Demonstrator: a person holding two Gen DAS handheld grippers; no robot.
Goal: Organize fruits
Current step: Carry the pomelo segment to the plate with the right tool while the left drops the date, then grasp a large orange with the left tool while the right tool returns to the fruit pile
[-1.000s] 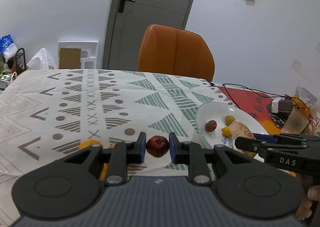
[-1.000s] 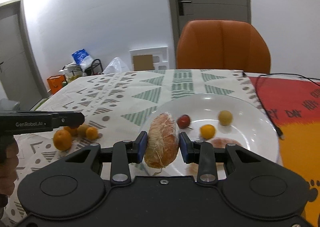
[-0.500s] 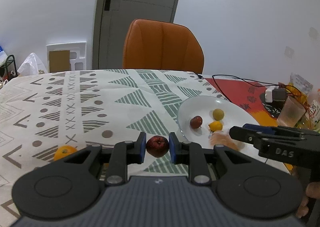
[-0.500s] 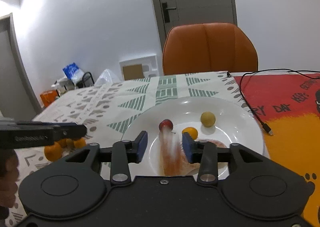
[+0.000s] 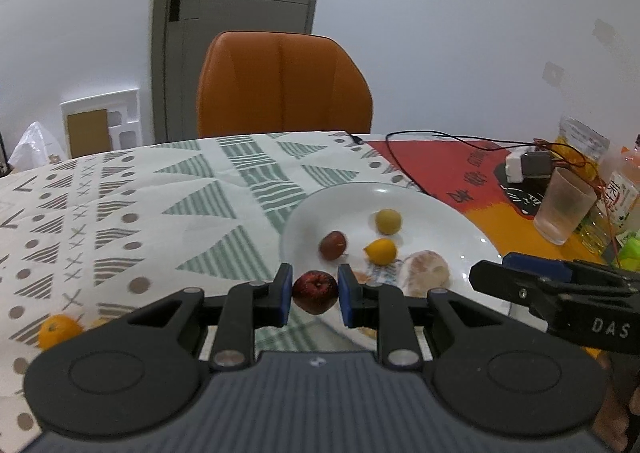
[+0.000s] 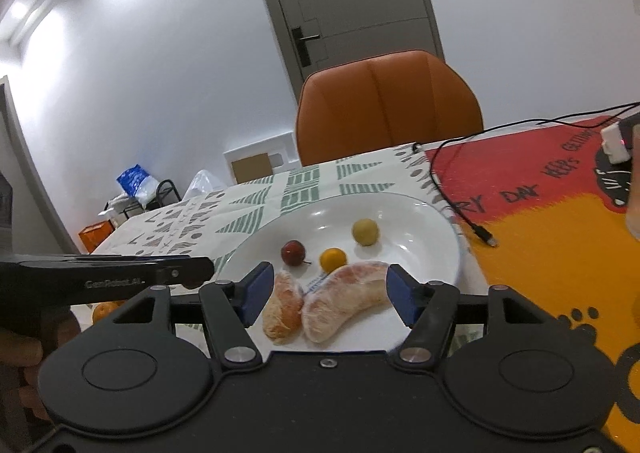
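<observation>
My left gripper (image 5: 314, 295) is shut on a small dark red apple (image 5: 315, 291) and holds it at the near left rim of the white plate (image 5: 472, 229). My right gripper (image 6: 330, 295) is open above the plate's (image 6: 436, 249) near side. Two peeled pomelo segments (image 6: 342, 303) lie on the plate between its fingers. The plate also holds a red fruit (image 6: 293, 252), a small orange fruit (image 6: 333, 259) and a yellow-green fruit (image 6: 365, 231). These show in the left wrist view too, with the red fruit (image 5: 333, 245) nearest the apple.
Loose oranges (image 5: 59, 331) lie on the patterned tablecloth at the left. A black cable (image 6: 460, 209) runs beside the plate. A plastic cup (image 5: 564, 209), bottles and a charger stand at the right. An orange chair (image 5: 282, 83) is behind the table.
My right gripper opened and let the pomelo segment drop onto the plate beside the other one. My left gripper carried the apple rightward to the plate's rim.
</observation>
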